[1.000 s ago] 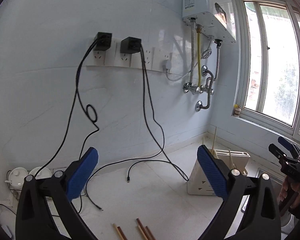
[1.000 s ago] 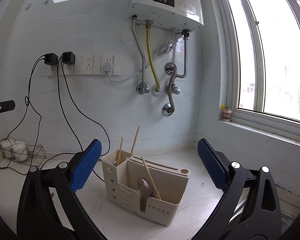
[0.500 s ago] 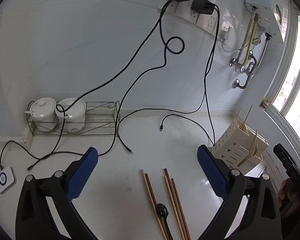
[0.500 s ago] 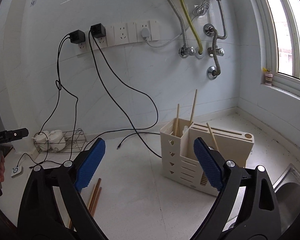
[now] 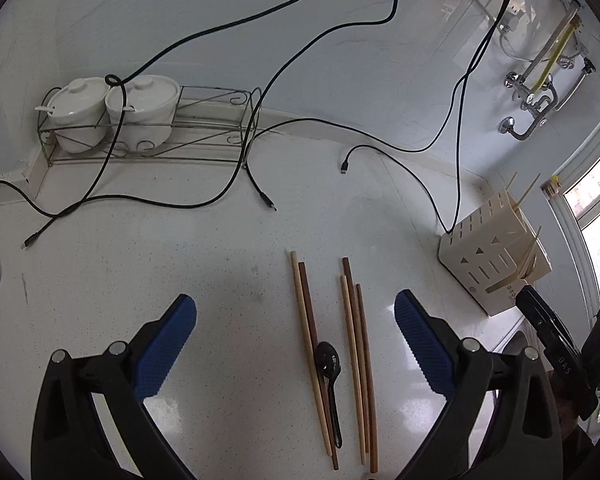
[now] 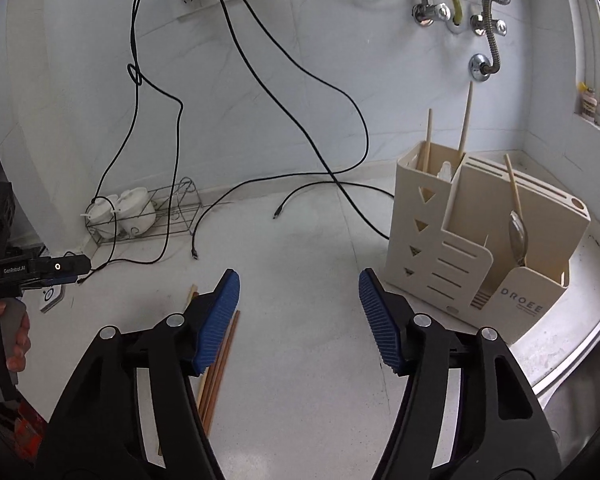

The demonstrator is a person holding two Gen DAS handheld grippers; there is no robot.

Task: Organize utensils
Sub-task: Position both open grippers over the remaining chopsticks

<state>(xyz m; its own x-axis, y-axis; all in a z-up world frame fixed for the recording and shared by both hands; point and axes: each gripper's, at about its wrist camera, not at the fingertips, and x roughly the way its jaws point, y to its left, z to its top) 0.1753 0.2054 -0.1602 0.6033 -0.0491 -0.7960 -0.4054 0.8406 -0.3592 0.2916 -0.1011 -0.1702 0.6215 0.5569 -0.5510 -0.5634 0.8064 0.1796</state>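
Observation:
Several wooden chopsticks (image 5: pixel 356 360) lie in two bunches on the white counter, with a black spoon (image 5: pixel 329 364) between them. My left gripper (image 5: pixel 296 328) hangs open above them, tilted down, nothing between its fingers. A cream utensil holder (image 6: pixel 480 240) stands at the right, holding chopsticks and a clear spoon (image 6: pixel 518 232); it also shows in the left wrist view as the holder (image 5: pixel 488 260). My right gripper (image 6: pixel 299 304) is empty and its jaws are closing; some chopsticks (image 6: pixel 220 360) lie under its left finger.
Black cables (image 5: pixel 260 184) trail across the counter from wall sockets. A wire rack (image 5: pixel 204 136) with two white lidded pots (image 5: pixel 112 112) stands against the back wall. A steel sink edge (image 6: pixel 580 360) lies right of the holder. A person's hand (image 6: pixel 12 344) grips the left tool.
Both grippers have tipped downward and sunk toward the counter. The left view swung from the wall to the chopsticks and spoon. The right gripper's jaws have narrowed.

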